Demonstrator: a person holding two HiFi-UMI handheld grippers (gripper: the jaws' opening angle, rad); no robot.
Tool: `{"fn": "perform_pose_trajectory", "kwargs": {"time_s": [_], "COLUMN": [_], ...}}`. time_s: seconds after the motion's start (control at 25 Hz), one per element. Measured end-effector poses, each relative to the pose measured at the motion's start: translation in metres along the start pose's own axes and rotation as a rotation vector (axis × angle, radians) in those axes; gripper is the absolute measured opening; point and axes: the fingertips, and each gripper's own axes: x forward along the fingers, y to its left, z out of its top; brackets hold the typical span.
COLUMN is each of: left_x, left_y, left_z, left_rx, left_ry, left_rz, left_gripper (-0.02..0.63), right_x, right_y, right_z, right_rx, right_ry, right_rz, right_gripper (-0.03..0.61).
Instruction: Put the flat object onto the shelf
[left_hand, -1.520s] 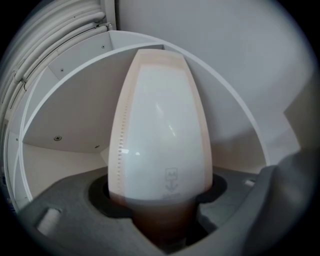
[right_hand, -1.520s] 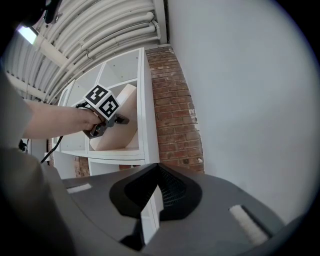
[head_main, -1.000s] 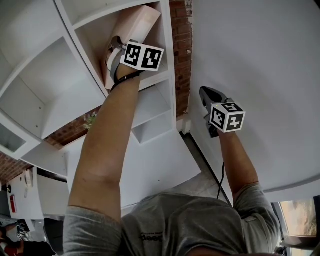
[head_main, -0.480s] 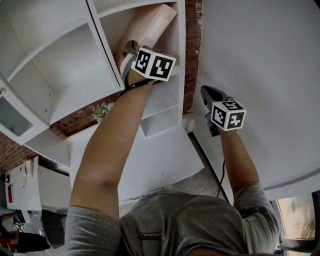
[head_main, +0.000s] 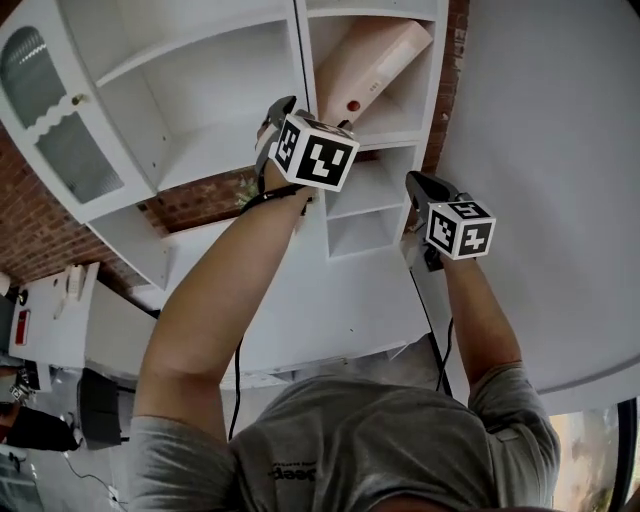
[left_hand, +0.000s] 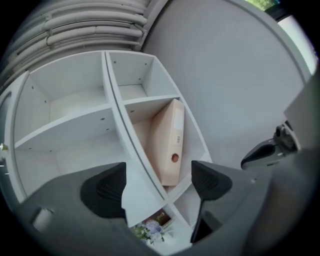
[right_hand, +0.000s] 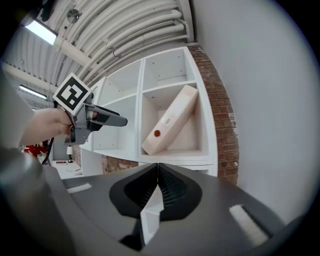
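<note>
Now the flat object (head_main: 368, 72), seemingly a binder, leans tilted inside the shelf (head_main: 299, 40). Before the shelf, the left gripper's (left_hand: 159, 182) empty jaws are closing, and the right gripper's (right_hand: 158, 169) jaws meet on nothing.

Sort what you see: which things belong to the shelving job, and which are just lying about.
Job: beige binder, leaning tilted in its shelf compartment; white shelf unit; left gripper, jaws closing with nothing between; right gripper, shut, empty.
Lying about: flowers; brick wall.

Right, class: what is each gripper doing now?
Left gripper: jaws apart, closing, nothing between them.
Right gripper: shut, empty.
</note>
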Motion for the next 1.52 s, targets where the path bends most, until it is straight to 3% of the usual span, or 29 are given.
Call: {"fn": "perform_pose_trajectory", "kwargs": {"time_s": [0.4, 0.6, 0.84, 1.2, 1.52], "left_x": [-0.145, -0.223, -0.334, -0.491, -0.596], "left_y": [0.109, 0.164, 0.209, 0.198, 0.141], "left_z": [-0.113, -0.184, -0.261, -0.396, -0.49], "left_rx": [-0.095, -0.145, -0.243, -0.446, -0.613], "left_ry": [0.06, 0.124, 0.177, 0.24, 0.256], "left_rz": [0.164, 0.283, 0.466, 0.665, 0.775], "left_gripper": [0.318, 0.286, 0.214, 0.135, 0.079], "right_x": [0.069, 0.102, 0.122, 0.099, 0.04], "right_y": [0.166, 0.266, 0.399, 0.586, 0.697], "right_z": [-0.005, -0.007, -0.019, -0.079, -0.157], "right_rx": [-0.045, -0.073, -0.095, -0.128, -0.138], "right_ry": [0.034, 0.039, 0.045, 0.122, 0.209], "right_rz": [0.295, 0.464, 0.727, 1.104, 1.357], "right_gripper": [0.012, 0.012, 0.012, 0.012, 0.012]}}
